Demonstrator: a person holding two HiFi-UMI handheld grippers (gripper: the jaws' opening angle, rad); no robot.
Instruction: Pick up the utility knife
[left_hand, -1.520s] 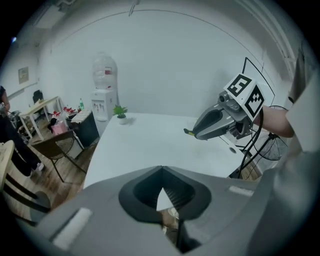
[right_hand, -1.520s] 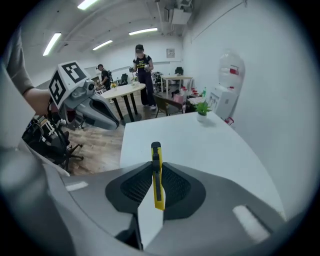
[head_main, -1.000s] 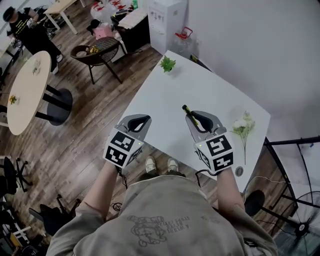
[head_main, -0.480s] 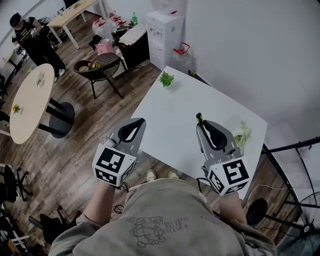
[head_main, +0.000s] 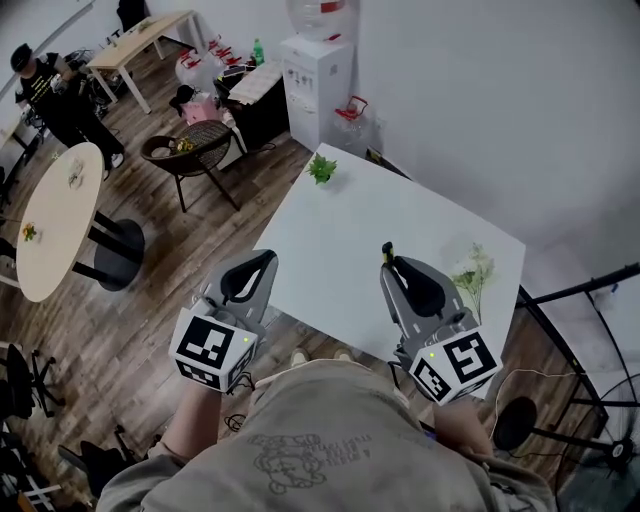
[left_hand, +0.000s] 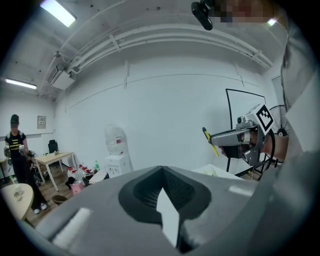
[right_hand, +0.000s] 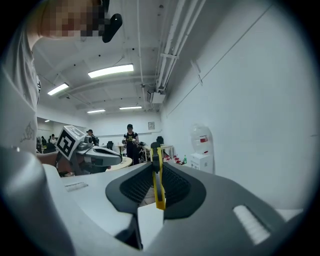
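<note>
The utility knife (right_hand: 158, 176), yellow with a black tip, stands clamped between the jaws of my right gripper (right_hand: 157, 199). In the head view the knife (head_main: 387, 252) sticks out past the tip of that gripper (head_main: 391, 268), held up above the near edge of the white table (head_main: 340, 225). My left gripper (head_main: 266, 260) is raised level with it at the left, jaws together with nothing in them. The left gripper view shows its own tip (left_hand: 162, 172) and, off to the right, the right gripper (left_hand: 234, 137) with the knife (left_hand: 209, 141).
On the table stand a small green plant (head_main: 321, 168) at the far corner and a spray of flowers (head_main: 470, 270) at the right. A water dispenser (head_main: 315, 70), a wicker chair (head_main: 190, 145), a round table (head_main: 55, 215) and a person (head_main: 48, 90) are beyond.
Both grippers have drawn back toward my body and tilted up. The knife has stayed in the right gripper and risen away from the tabletop.
</note>
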